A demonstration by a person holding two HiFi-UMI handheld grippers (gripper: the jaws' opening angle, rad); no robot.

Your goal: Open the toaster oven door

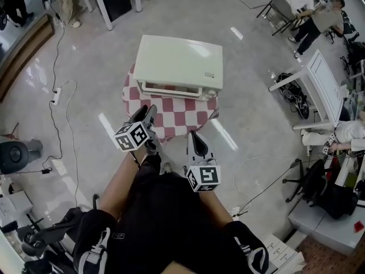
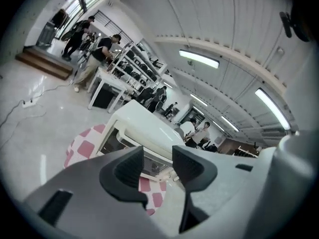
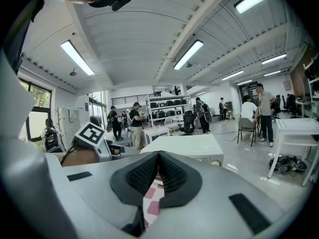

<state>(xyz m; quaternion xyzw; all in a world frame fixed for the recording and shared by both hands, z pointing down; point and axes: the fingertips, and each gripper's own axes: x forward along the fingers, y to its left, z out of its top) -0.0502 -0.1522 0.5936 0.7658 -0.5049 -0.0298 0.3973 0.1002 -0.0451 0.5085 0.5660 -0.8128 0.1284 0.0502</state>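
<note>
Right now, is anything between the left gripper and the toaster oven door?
Nothing visible. The left gripper, jaws apart and empty, is just short of the toaster oven door. Only bare checkered cloth lies between them. The right gripper is shut and further back.

One toaster oven (image 1: 178,64) is sitting on one checkered worktop (image 1: 183,117), with two grippers, left gripper (image 1: 150,112) and right gripper (image 1: 194,136), hovering near the toaster oven.

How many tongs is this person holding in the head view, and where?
2. The left tongs, open, over the checkered cloth at its near-left edge before the toaster oven; the right tongs, shut, at the cloth's near edge. None hidden.
</note>
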